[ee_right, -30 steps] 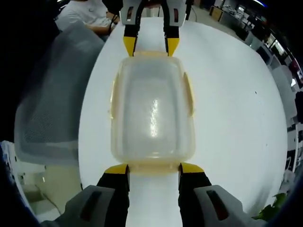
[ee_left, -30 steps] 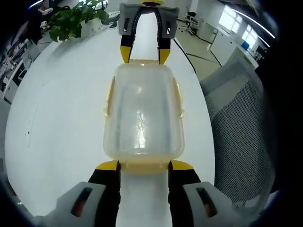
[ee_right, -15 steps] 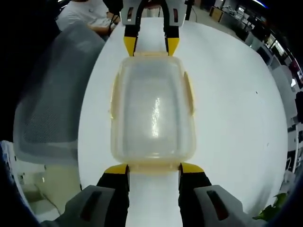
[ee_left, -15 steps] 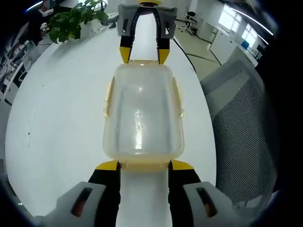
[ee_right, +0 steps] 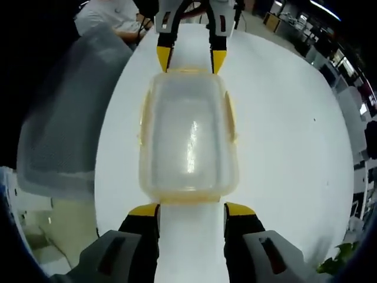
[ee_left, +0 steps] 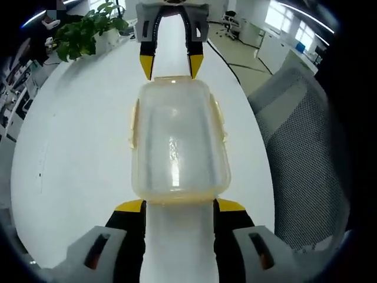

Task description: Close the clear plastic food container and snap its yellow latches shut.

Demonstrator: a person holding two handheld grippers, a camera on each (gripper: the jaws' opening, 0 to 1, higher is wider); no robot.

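The clear plastic food container (ee_left: 177,138) lay lengthwise on the white table (ee_left: 76,147) between the two grippers, its lid already seated on the base. The left gripper (ee_left: 178,206) stood at one short end and the right gripper (ee_right: 191,209) at the opposite end, each with its jaws spread and the yellow tips just beside the container's rim, gripping nothing. To do this step well, I judged each gripper should press down squarely on its end latch while the other steadied the box, so the container would not slide along the smooth table, and push until the flap folded flat against the wall. The container looked frosted and translucent, with rounded corners and a pale yellow seal showing through the rim. The yellow latches (ee_right: 231,118) along the long sides seemed to sit close to the walls, though whether they were fully snapped could not be told. A mesh-backed chair (ee_left: 300,153) stood beside the table, and a potted plant (ee_left: 79,32) sat at its far end.
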